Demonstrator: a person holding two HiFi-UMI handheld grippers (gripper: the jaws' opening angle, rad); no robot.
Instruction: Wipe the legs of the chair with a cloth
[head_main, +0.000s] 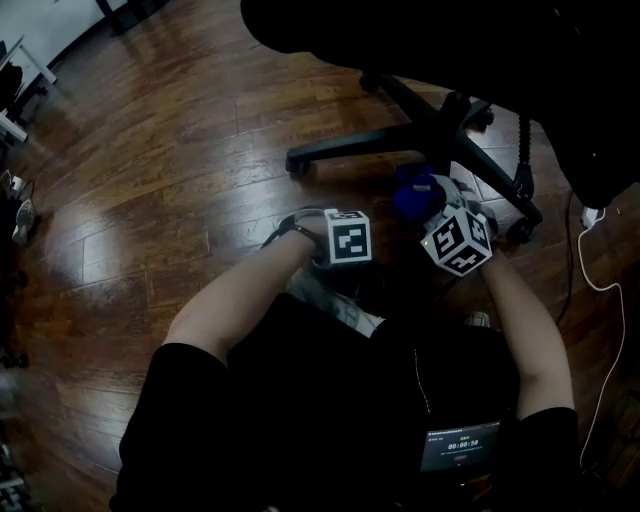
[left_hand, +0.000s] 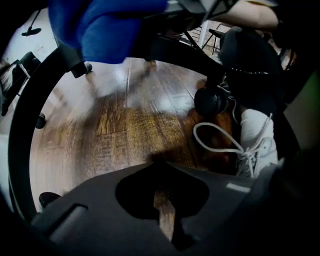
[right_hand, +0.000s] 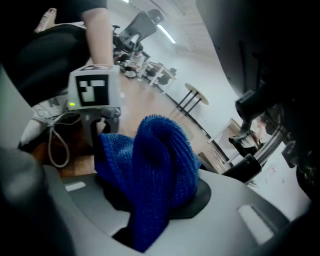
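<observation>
So, going left to right: my left gripper (head_main: 345, 238) hangs nose-down over the wood floor (head_main: 150, 170) with its jaws clenched on nothing. In the left gripper view only a thin sliver of floorboard shows between them. It sits right beside my white sneaker (left_hand: 255, 142) and isn't contributing much at the moment.

Next over is the blue cloth (head_main: 415, 195), bunched up into a fat wad. My right gripper (head_main: 458, 240) has it pinched between the jaws, and the right gripper view shows the fabric bulging out past both tips.

The bit that matters is where the chair base (head_main: 450, 120) lies from the cloth: just beyond it, further from me, with the cloth sitting in the fork between two legs. The long leg (head_main: 370, 140) runs out to the left and ends at a caster (head_main: 298, 163). The near leg (head_main: 500, 170) slants down to the right, close beside my right gripper. I can't tell whether the cloth is actually touching either one yet.

My guess is the right hand does the work, since it's the one holding the cloth and it's way closer to the near leg. The stroke should run along that leg's length, hub to caster, not across it.
</observation>
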